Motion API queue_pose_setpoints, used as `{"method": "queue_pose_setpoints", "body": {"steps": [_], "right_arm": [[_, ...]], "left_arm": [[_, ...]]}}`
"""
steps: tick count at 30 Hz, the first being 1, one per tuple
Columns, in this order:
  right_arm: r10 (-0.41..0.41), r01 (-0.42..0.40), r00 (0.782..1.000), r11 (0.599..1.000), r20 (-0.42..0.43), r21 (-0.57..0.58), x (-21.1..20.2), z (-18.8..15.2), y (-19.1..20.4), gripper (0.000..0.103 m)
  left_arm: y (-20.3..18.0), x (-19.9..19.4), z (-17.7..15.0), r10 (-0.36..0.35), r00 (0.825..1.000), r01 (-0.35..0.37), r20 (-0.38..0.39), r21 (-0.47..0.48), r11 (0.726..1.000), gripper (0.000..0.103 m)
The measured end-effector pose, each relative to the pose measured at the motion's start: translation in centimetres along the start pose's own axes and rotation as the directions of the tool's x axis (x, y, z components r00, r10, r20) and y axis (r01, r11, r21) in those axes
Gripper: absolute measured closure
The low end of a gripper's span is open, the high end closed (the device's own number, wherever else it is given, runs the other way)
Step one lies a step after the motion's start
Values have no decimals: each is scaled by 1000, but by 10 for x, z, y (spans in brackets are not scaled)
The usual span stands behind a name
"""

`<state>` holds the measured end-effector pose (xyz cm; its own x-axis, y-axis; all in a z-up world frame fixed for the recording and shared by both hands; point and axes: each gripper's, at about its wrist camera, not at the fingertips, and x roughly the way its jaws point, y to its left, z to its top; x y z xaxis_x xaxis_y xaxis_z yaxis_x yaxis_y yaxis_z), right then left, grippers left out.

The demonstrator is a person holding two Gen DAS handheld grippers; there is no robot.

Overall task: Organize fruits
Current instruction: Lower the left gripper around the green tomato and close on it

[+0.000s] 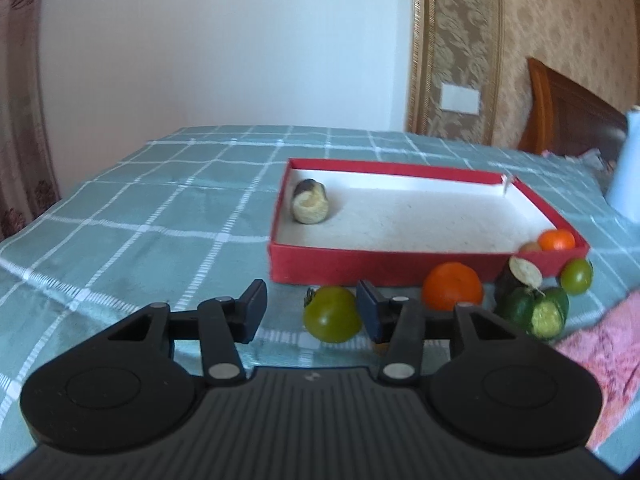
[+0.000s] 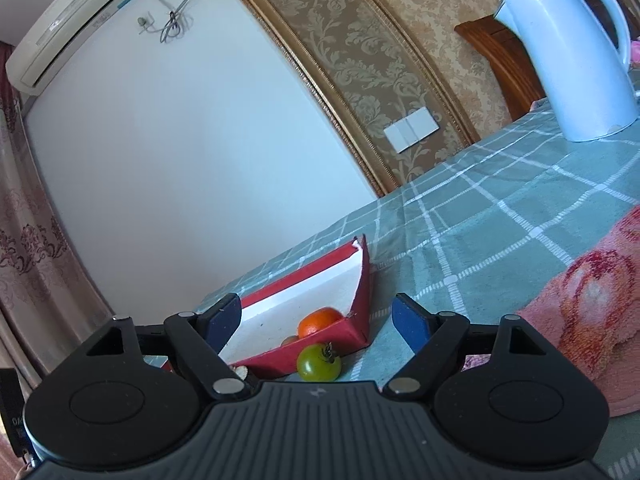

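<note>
A table draped in a green checked cloth [image 1: 140, 208] is seen against a white wall and damask wallpaper [image 1: 560, 40]. The red tray [image 1: 360, 270] holds an orange [image 1: 557, 240]. A green tomato [image 1: 332, 314] lies between the left gripper's [image 1: 310, 306] parted jaws, ungripped; the right gripper [image 2: 320, 322] is held open.

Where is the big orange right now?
In the left wrist view the big orange sits on the cloth right of centre, just outside the red box's near wall, between two green fruits.
</note>
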<state>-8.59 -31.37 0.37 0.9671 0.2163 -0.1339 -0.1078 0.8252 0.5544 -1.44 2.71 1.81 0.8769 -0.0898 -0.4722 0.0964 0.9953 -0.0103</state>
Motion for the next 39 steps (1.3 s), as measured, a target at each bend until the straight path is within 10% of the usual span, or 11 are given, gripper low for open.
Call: {"method": "queue_pose_setpoints", "body": {"steps": [12, 19, 39], "right_arm": [[-66, 66, 998, 998, 3, 2, 3, 2, 0, 20], [-92, 92, 996, 996, -11, -2, 5, 1, 1, 20], [-134, 134, 991, 991, -29, -5, 9, 1, 1, 20]], "left_arm": [[-2, 14, 0, -86, 993, 88, -83, 11, 996, 47], [3, 13, -1, -149, 986, 148, -77, -16, 989, 65], [-18, 1, -5, 29, 999, -27, -17, 107, 994, 74]]}}
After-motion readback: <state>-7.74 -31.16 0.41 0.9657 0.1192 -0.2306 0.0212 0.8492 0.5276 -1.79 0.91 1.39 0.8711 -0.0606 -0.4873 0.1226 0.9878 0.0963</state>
